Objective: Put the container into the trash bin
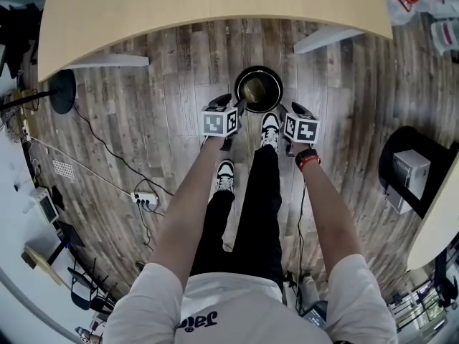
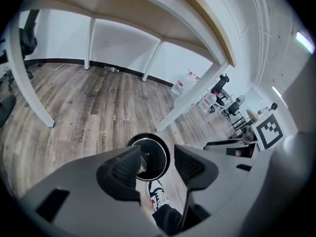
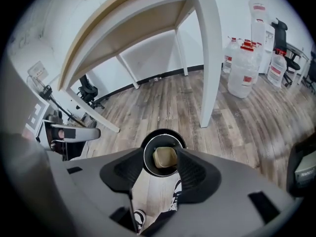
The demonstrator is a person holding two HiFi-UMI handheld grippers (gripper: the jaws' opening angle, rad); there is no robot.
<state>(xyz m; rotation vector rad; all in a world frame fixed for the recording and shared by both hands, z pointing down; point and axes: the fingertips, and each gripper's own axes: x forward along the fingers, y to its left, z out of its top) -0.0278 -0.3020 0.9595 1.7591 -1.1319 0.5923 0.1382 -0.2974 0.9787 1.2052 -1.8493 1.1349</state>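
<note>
- In the bin (image 1: 275,79), at its bottom, lies the container (image 3: 164,158): tan, squarish, flat side up, nothing touching it from above.
- Bin: round, black, shiny rim, standing upright on the wood floor (image 1: 172,70).
- Just this side of the bin, above it: left gripper (image 1: 231,106) and right gripper (image 1: 287,113), one at each side of the rim, both pointing steeply down at it.
- Left gripper: jaws wide apart and empty, only the bin mouth and a shoe show through the gap.
- Right gripper: jaws wide apart too, not pressing on anything. The container shows through the gap but sits well below, inside the bin.
- Neither gripper touches the bin or the container.
- Right shoe (image 1: 270,127): white and black, toe just beside the bin's near rim, between the two grippers.
- Left shoe (image 1: 225,174): further back from the bin, behind the left gripper.
- Red-and-black wristband (image 1: 307,158) on the right wrist, just behind the right gripper.
- Beyond the bin: light wood table (image 1: 215,6) with white legs, its curved edge near the bin's far side but not over it.
- Left of the bin, well apart: black round stand base (image 1: 63,90) with a cable running off it.
- Near left of the bin, well apart: white power strip (image 1: 145,201) on the floor.
- Right of the bin, well apart: grey box (image 1: 409,170) on a black surface.
- Past the table leg, far from the bin: big clear water jugs (image 3: 242,63) with red caps, upright.
</note>
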